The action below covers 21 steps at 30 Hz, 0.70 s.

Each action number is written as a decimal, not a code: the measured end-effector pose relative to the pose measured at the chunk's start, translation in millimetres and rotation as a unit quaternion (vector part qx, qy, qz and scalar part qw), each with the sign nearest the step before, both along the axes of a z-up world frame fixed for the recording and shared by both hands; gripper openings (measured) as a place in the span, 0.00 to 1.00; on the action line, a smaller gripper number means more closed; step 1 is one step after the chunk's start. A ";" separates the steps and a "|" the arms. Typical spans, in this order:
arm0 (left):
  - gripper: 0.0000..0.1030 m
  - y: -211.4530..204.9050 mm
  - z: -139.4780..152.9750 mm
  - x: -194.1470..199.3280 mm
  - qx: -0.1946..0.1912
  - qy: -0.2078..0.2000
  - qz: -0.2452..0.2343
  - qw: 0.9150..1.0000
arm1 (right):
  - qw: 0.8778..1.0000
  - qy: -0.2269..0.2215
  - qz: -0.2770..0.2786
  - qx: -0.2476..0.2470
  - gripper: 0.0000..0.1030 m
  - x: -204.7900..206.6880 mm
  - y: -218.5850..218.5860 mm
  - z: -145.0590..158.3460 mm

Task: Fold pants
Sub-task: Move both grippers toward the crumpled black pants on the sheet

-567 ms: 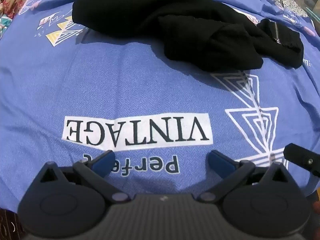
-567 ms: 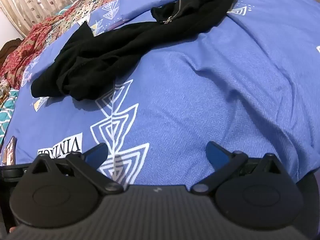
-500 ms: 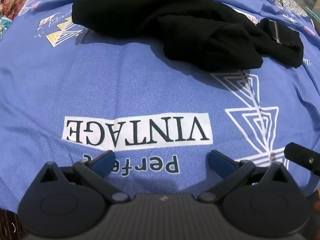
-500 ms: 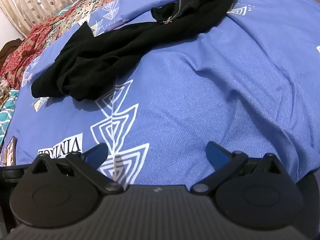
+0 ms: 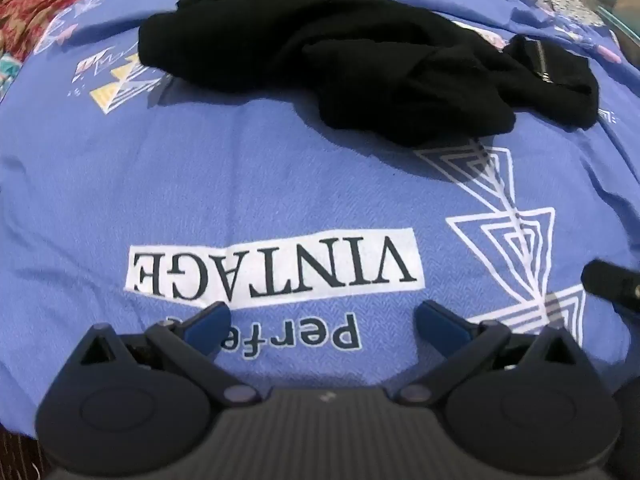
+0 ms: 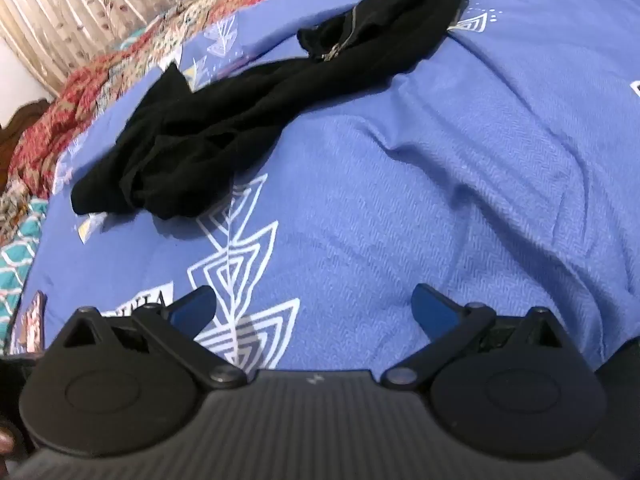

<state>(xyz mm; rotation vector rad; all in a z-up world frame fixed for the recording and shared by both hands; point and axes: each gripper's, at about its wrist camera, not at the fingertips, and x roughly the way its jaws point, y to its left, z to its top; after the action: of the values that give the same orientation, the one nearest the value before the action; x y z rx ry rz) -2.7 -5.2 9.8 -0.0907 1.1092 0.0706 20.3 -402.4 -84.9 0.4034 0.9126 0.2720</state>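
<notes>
Black pants (image 5: 360, 68) lie crumpled on a blue bedsheet (image 5: 240, 184), far from both grippers. The zipper end (image 5: 542, 60) is at the right in the left wrist view. In the right wrist view the pants (image 6: 248, 120) stretch diagonally, with the zipper (image 6: 340, 44) at the upper end. My left gripper (image 5: 322, 320) is open and empty, low over the "VINTAGE" print (image 5: 272, 266). My right gripper (image 6: 312, 308) is open and empty over the white triangle pattern (image 6: 236, 280).
A red patterned quilt (image 6: 80, 92) and a curtain (image 6: 80, 8) lie beyond the sheet at the upper left. Part of the right gripper (image 5: 612, 284) shows at the right edge of the left wrist view. The sheet has wrinkles (image 6: 460, 168) on the right.
Both views have shifted slightly toward the pants; the pants lie as before and both grippers stay open.
</notes>
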 end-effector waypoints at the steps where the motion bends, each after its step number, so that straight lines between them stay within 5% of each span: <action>1: 1.00 2.4 2.2 0.4 0.000 -0.004 0.001 1.000 | 1.000 -0.011 -0.003 -0.006 0.95 -1.0 -0.5 0.6; 3: 1.00 9.0 12.0 1.5 0.000 -0.023 0.013 1.000 | 0.999 -0.029 0.002 -0.014 0.64 -0.3 0.9 1.8; 8: 1.00 22.5 40.7 30.7 -0.040 -0.057 0.032 0.997 | 0.999 -0.045 -0.001 -0.015 0.29 6.9 8.4 0.7; 14: 0.91 15.2 46.6 94.9 -0.146 -0.052 0.041 0.987 | 0.998 -0.060 -0.022 -0.005 0.28 17.5 2.7 7.9; 16: 0.52 10.1 37.5 109.5 -0.155 -0.034 0.047 0.986 | 0.997 -0.072 -0.037 -0.005 0.29 25.0 -4.8 15.7; 17: 0.24 9.5 30.5 117.7 -0.150 -0.014 0.046 0.988 | 0.996 -0.077 -0.041 -0.005 0.30 27.3 -9.1 18.0; 21: 0.17 24.9 36.6 89.3 -0.144 -0.034 0.046 0.988 | 0.993 -0.104 -0.060 -0.013 0.30 42.2 -27.3 25.6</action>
<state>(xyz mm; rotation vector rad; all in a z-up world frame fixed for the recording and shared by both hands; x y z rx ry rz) 86.6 19.7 46.3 -0.4009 1.0400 -0.0122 62.6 -429.7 -59.3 0.3960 0.6848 0.1876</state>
